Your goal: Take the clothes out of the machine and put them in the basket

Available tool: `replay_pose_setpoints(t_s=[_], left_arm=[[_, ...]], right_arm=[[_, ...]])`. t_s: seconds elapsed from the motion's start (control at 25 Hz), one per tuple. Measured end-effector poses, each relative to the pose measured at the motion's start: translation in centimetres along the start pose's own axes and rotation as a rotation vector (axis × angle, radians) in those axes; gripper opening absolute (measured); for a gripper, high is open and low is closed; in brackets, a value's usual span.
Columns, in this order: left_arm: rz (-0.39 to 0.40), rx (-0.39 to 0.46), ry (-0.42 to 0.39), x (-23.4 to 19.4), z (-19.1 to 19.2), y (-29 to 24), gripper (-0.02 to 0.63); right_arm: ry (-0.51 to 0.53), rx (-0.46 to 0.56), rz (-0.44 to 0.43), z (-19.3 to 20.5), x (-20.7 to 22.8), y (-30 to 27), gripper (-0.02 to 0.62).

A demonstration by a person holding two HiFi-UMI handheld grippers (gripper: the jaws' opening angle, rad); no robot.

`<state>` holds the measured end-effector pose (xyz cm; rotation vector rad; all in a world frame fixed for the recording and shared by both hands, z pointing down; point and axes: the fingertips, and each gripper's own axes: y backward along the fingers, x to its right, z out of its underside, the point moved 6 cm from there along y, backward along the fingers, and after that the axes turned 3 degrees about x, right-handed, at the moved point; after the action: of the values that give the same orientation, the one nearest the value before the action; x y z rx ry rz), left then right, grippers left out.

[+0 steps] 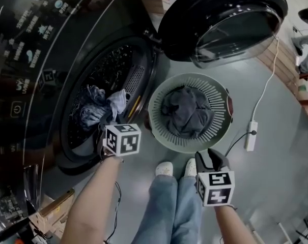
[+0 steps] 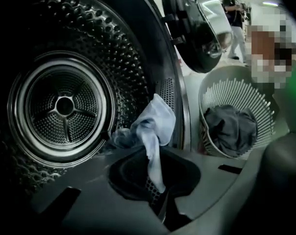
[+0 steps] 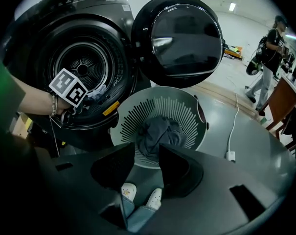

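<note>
Standing at the left of the scene, the dark front-loading machine has its round door swung wide open toward the far side. On the grey floor, just right of the machine's opening, sits the pale round slotted basket. A crumpled dark grey garment lies in it.

At the near lip of the drum a small bundle of clothes in blue and grey is heaped, partly hanging over the rim. The left claw is at that opening with its jaws pressed together, pinching a light blue garment. The cloth rises from between the jaws and drapes against the drum's right edge.

The right claw hangs near the person, well apart from the machine and on the near side of the basket. Its jaws are spread with nothing between them.

A white power strip with its cord lies on the floor to the right of the basket. The person's light shoes stand just near of the basket's rim.
</note>
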<state>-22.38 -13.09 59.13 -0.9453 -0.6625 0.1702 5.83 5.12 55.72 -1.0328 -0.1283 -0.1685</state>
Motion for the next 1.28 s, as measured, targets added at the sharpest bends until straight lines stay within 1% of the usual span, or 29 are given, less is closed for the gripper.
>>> replay_pose_setpoints(t_s=[0.12,0.32,0.44,0.56,0.64,0.8,0.92,1.08,1.16,1.28], left_arm=[[0.017,0.031,0.042,-0.5,-0.7,1.5,0.020],[0.058,0.116,0.045,0.0,-2.7,4.8,0.020],[0.109,0.165,0.119,1.0,-4.2,7.0,0.020],[0.202,0.222,0.242,2.5,-6.0,9.0,0.020],[0.261,0.252,0.299,3.8,-7.2,10.3,0.020],[0.386,0.317,0.353,6.6,-9.7,13.2,0.020],[0.472,0.348,0.399,8.0,-11.3,15.0,0.020],[0.635,0.378,0.471,9.8,-14.1,16.8,0.020],[0.718,0.403,0.475,11.1,-15.7,17.8,0.020],[0.859,0.449,0.457,13.7,-18.2,19.6,0.020]], right_arm=[[0.004,0.010,-0.001,-0.6,0.0,0.8,0.155],[-0.003,0.028,0.003,-1.5,0.4,2.5,0.153],[-0.004,0.036,0.007,-1.7,1.2,3.3,0.152],[-0.006,0.036,0.011,-1.6,1.9,3.9,0.150],[-0.013,0.034,0.017,-1.5,2.5,4.4,0.149],[-0.031,0.033,0.021,-1.4,3.2,5.4,0.146],[-0.036,0.029,0.018,-1.4,3.5,6.0,0.144],[-0.052,0.040,0.023,-1.8,4.3,6.9,0.140],[-0.060,0.046,0.027,-1.9,4.8,7.2,0.137],[-0.071,0.048,0.037,-2.0,5.5,7.4,0.135]])
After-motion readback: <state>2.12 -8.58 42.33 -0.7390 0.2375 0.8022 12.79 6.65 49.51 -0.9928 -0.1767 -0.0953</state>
